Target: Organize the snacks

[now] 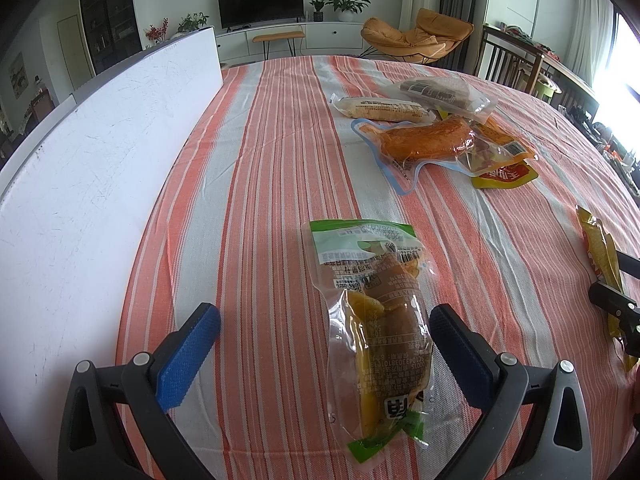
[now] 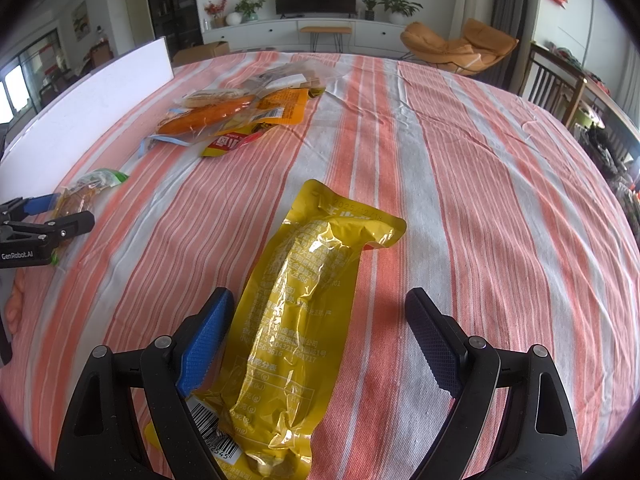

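Observation:
A clear snack pack with green ends (image 1: 378,320) lies on the striped tablecloth between the open fingers of my left gripper (image 1: 324,320); neither pad grips it. It also shows in the right wrist view (image 2: 86,194). A yellow snack pack (image 2: 292,312) lies between the open fingers of my right gripper (image 2: 320,304), its left side against the blue pad (image 2: 206,340). In the left wrist view the yellow pack (image 1: 600,252) and the right gripper (image 1: 616,292) show at the right edge. A pile of several more snack packs (image 1: 436,128) lies farther back and also shows in the right wrist view (image 2: 240,112).
A white board (image 1: 88,152) stands along the table's left side. The orange and white striped cloth (image 2: 460,184) covers the whole table. Wooden chairs (image 2: 560,84) stand off the right edge. An orange lounge chair (image 1: 416,38) and a TV cabinet are behind the table.

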`<state>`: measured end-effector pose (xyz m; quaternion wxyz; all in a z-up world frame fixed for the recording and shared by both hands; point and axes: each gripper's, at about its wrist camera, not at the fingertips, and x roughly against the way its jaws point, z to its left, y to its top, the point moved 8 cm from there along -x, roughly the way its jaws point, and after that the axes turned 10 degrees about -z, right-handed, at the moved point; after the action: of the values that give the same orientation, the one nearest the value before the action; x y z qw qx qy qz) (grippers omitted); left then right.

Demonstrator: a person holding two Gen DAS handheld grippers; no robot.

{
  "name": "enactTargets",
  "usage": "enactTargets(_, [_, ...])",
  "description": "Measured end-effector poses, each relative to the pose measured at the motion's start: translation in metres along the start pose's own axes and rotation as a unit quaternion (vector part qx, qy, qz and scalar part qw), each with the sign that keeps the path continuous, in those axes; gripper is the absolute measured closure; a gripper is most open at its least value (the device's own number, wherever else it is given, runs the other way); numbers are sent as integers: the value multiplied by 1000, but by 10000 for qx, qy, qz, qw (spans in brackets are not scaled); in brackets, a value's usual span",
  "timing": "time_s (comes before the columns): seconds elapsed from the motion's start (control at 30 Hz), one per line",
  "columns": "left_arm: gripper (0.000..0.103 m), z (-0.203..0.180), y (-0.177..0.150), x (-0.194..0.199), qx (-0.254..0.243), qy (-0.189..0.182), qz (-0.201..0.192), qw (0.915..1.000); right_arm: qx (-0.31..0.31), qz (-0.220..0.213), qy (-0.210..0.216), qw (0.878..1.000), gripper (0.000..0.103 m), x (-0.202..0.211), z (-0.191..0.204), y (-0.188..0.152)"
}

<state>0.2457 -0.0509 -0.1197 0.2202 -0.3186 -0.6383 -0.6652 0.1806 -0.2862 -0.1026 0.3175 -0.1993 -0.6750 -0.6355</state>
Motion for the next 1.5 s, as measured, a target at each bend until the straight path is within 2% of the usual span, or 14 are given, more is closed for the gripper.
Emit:
enactTargets(0.43, [0, -1, -1, 1, -2, 47, 14, 10000, -1, 1, 0, 10000, 14, 0, 0, 0])
enactTargets(0.53, [2, -3, -6, 4, -32, 29, 297, 9995, 3, 3, 1, 10000, 14, 0, -1, 0])
enactTargets(0.6, [17, -8, -6, 9, -123, -123, 365, 9992, -5, 3, 9, 10000, 13, 0, -1, 0])
enactTargets(0.63, [41, -13, -6, 13, -222, -247, 351, 9988, -5, 5, 12, 10000, 13, 0, 0, 0])
enactTargets(0.67, [52, -20, -5, 18, -374, -366, 345, 9980, 41, 70, 48, 10000, 13, 0, 0, 1])
enactTargets(0.7, [52, -21, -7, 21, -433, -309, 424, 9977, 61, 230, 68, 9997, 13, 2, 0, -2])
enactTargets(0.73, [66, -21, -10, 24, -357, -390, 468, 9975, -18, 535, 69, 9985, 13, 1, -2, -1])
enactTargets(0.8, [74, -20, -13, 29, -312, -455, 448, 9975, -449, 958, 177, 9942, 18, 5, -7, 0])
enactTargets(0.87, [74, -16, -18, 39, 46, -750, 485, 9960, -733, 1136, 372, 9901, 55, 9, -6, 2])
enactTargets(0.97, [74, -7, -20, 65, 664, -1161, 385, 9903, -654, 1267, 209, 9896, 55, 15, -3, 2])
enactTargets(1.1, [74, 9, -8, 106, 1359, -1677, 95, 9764, -957, 1081, 646, 9874, 56, 35, 19, 16])
enactTargets(1.23, [74, 49, 26, 155, 1753, -1799, -457, 9669, -893, 519, 1290, 9862, 56, 65, 78, 69])
enactTargets(1.33, [74, 102, 53, 187, 1953, -1549, -907, 9642, -690, 70, 1907, 9792, 56, 85, 143, 122])
enactTargets(1.5, [67, 220, 64, 204, 2084, -66, -1212, 9705, -383, -301, 2900, 9558, 55, 102, 261, 190])
